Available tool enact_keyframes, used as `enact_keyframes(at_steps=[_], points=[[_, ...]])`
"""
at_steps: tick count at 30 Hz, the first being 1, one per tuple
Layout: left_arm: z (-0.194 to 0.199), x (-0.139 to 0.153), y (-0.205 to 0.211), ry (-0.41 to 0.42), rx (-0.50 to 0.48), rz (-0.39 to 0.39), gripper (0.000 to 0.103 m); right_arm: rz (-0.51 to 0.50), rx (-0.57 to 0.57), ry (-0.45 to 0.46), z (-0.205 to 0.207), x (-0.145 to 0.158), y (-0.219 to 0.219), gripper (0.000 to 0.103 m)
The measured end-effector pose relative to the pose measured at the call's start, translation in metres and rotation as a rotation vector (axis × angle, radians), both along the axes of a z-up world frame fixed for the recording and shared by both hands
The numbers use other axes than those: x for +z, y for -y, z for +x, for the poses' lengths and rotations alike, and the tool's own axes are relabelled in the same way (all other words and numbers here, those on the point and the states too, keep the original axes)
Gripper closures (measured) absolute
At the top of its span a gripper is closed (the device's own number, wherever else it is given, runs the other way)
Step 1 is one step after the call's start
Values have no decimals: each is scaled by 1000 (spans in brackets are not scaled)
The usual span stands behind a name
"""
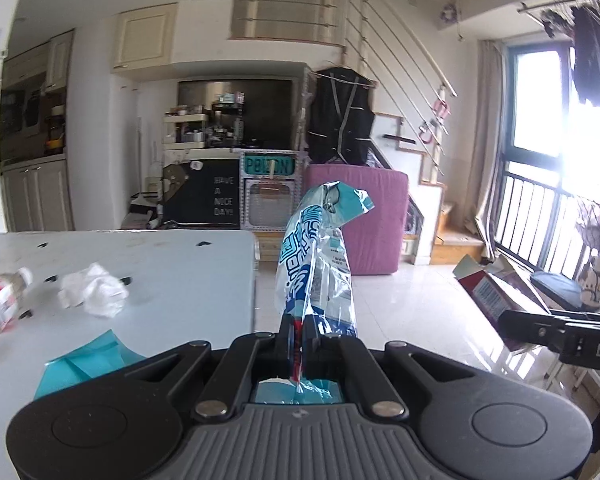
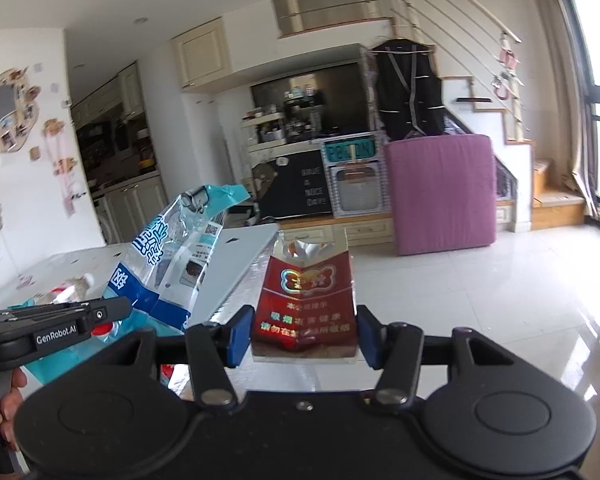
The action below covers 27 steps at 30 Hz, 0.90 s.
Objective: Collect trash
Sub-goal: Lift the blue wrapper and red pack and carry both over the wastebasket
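Note:
My left gripper (image 1: 298,330) is shut on a clear blue-and-teal plastic wrapper (image 1: 316,264) that stands up from its jaws beyond the table's right edge. The wrapper also shows in the right wrist view (image 2: 172,264), with the left gripper (image 2: 116,308) beside it. My right gripper (image 2: 304,334) is shut on a red cigarette pack (image 2: 306,312) with a torn-open top, held upright over the floor. The pack also shows in the left wrist view (image 1: 496,288). On the white table (image 1: 180,264) lie a crumpled white tissue (image 1: 94,290), a plastic bottle (image 1: 0,304) and a teal wrapper piece (image 1: 84,360).
A purple mattress (image 1: 364,216) leans against the stairs past the table. A kitchen counter and shelves line the back wall. A glossy tiled floor (image 2: 480,300) spreads to the right, with a window railing (image 1: 540,220) at the far right.

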<state>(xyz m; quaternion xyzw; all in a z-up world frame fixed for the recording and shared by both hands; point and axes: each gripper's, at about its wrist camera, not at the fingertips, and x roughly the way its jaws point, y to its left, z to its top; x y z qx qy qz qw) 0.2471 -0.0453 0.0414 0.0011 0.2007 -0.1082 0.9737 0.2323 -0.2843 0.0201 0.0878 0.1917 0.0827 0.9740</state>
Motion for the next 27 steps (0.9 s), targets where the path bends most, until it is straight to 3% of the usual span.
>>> enact_keyframes(at_steps=[6, 10, 22, 27], points=[[30, -6, 32, -48, -74, 4, 101, 21, -97, -18, 3, -15, 38, 48], [55, -21, 57, -136, -156, 33, 101, 47, -159, -46, 8, -28, 63, 48], [124, -127, 108, -483, -345, 296, 101, 59, -214, -152, 34, -62, 88, 48], [144, -172, 121, -585, -421, 452, 100, 40, -199, -200, 46, -72, 88, 48]])
